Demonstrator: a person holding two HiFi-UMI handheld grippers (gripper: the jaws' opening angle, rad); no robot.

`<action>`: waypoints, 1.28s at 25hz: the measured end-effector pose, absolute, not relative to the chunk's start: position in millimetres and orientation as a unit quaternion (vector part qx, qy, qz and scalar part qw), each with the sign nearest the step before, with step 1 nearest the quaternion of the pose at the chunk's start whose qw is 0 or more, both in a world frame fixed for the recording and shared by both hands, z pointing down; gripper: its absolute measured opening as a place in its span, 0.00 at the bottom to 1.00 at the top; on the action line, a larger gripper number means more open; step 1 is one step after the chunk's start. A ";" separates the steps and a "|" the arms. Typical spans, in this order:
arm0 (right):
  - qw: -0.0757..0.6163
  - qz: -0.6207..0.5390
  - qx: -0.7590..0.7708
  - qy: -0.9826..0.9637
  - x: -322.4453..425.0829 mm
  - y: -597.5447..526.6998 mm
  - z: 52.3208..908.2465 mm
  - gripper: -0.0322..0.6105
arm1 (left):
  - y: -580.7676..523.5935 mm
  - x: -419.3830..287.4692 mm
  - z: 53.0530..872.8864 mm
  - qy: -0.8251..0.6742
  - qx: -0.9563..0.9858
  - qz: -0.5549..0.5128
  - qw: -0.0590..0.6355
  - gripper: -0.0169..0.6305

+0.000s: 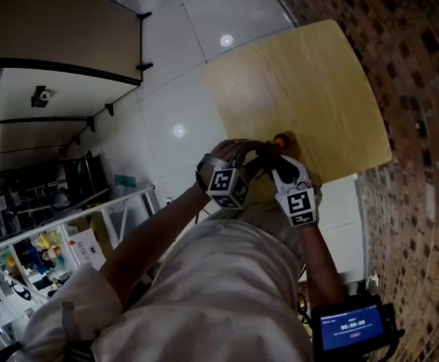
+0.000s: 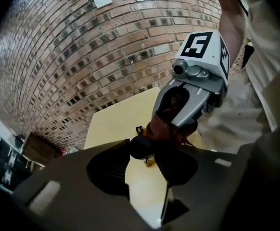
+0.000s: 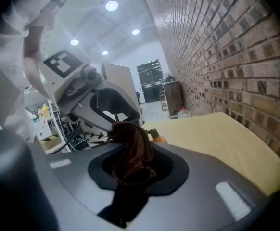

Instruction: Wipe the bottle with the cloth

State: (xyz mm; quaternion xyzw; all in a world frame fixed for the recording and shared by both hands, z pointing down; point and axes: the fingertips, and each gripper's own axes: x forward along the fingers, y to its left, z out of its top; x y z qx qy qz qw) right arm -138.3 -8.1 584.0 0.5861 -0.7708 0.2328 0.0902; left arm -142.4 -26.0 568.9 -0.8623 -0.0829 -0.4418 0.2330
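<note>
Closest in, the left gripper (image 2: 141, 154) has its jaws closed on the bottle (image 2: 140, 147), pinching it right at the tips. It is a small bottle with a dark cap and an amber body, held up in the air rather than standing. In the head view it sits just past the two grippers, a little toward twelve o'clock from the middle and over the near edge of the table (image 1: 302, 89).

The right gripper (image 3: 130, 150) is clamped on the cloth (image 3: 133, 153), a bunched red-brown wad that sticks out beyond its jaws. From the left gripper view the wad comes in from one o'clock and seems to rest against the bottle's cap side.

The wiping looks barely begun. To do it well, I would press the cloth along the line of the left jaws' squeeze, not across it, because a tip grip on so small a thing could let it twist or pop out. Short strokes down the amber body would serve, with a turn of the left wrist to bring fresh sides round. The bottle should stay above the table, so that a slip drops it on wood and not on the floor.

Beyond that, the table runs off toward one o'clock, and the brick wall (image 1: 415, 89) fills three o'clock.
</note>
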 end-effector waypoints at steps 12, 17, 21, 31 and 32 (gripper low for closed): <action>0.180 0.347 0.581 -0.714 -149.1 -14.2 697.1 0.18 | -29.3 -140.6 567.3 -0.054 -0.866 -0.462 0.183 0.29; 0.225 0.380 0.566 -0.697 -154.7 -20.6 736.3 0.18 | -31.7 -140.3 567.1 -0.037 -0.864 -0.469 0.179 0.29; 0.252 0.390 0.562 -0.685 -154.2 -26.7 734.8 0.18 | -44.6 -142.6 566.3 -0.007 -0.861 -0.486 0.149 0.29; 0.112 0.370 0.654 -0.650 -95.9 23.0 683.1 0.18 | -48.8 -134.5 559.8 0.097 -0.860 -0.499 0.033 0.29; 0.108 0.366 0.652 -0.656 -96.1 25.8 679.3 0.18 | -49.4 -134.2 560.7 0.101 -0.861 -0.497 0.032 0.29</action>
